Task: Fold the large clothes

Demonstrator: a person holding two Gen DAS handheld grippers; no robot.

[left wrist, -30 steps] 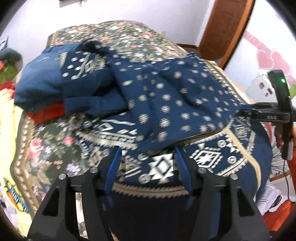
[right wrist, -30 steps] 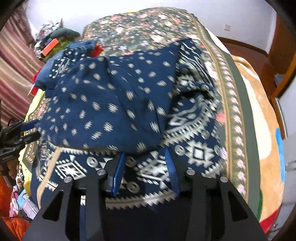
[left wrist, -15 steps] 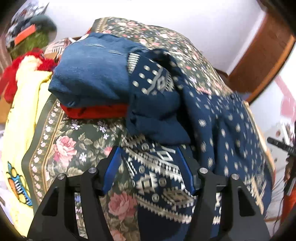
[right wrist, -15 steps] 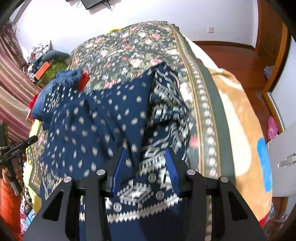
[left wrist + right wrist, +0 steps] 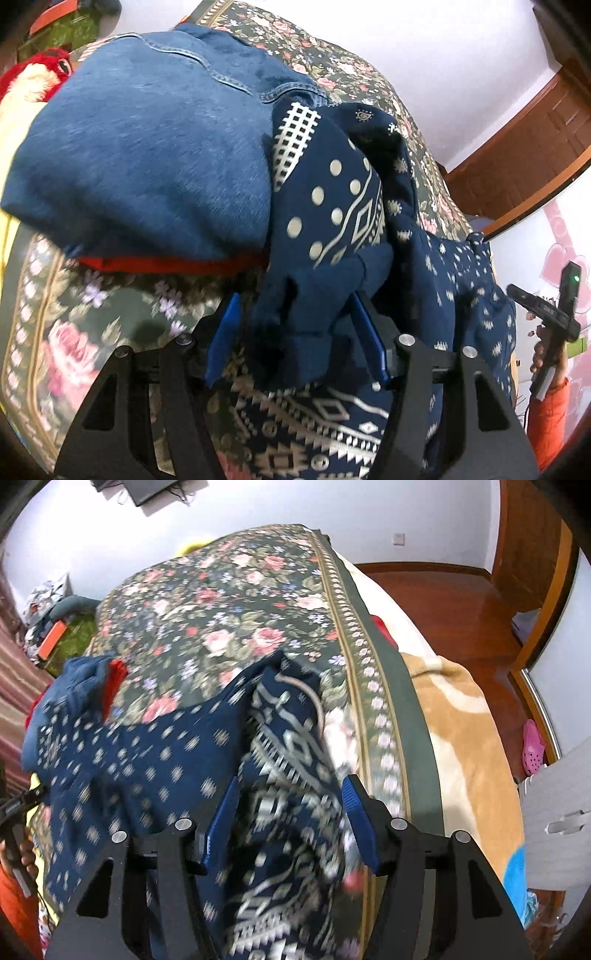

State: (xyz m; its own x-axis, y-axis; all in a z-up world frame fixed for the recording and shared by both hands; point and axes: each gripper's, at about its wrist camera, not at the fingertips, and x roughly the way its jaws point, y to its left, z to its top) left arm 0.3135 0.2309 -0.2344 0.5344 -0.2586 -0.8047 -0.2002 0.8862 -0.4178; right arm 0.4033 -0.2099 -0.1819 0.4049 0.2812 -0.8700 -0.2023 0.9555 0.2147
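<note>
White walls and a wooden door frame (image 5: pixel 524 147) close off the room behind a bed under a floral spread (image 5: pixel 229 602), with a tan blanket (image 5: pixel 461 731) hanging down its far side toward the red-brown floor (image 5: pixel 443 598). On the spread lies the dress (image 5: pixel 155 753), navy with pale dots and bands of geometric print, rumpled and only partly laid out. From the left wrist view one bunched part of the dress (image 5: pixel 332 221) rises against a folded denim piece (image 5: pixel 140 147) that sits on top of something red (image 5: pixel 166 264). The left gripper (image 5: pixel 295 332) has its blue fingers (image 5: pixel 221 339) spread wide, and a dark fold of the dress hangs between them; whether either pad touches the cloth I cannot tell. The right gripper (image 5: pixel 291 823) also stands spread, its blue fingers (image 5: pixel 360 827) either side of the patterned band near the bed's edge, the cloth there blurred. At the right rim of the left view the other tool shows, with a green light. A pink shoe (image 5: pixel 533 746) lies on the floor by a mirrored door.
</note>
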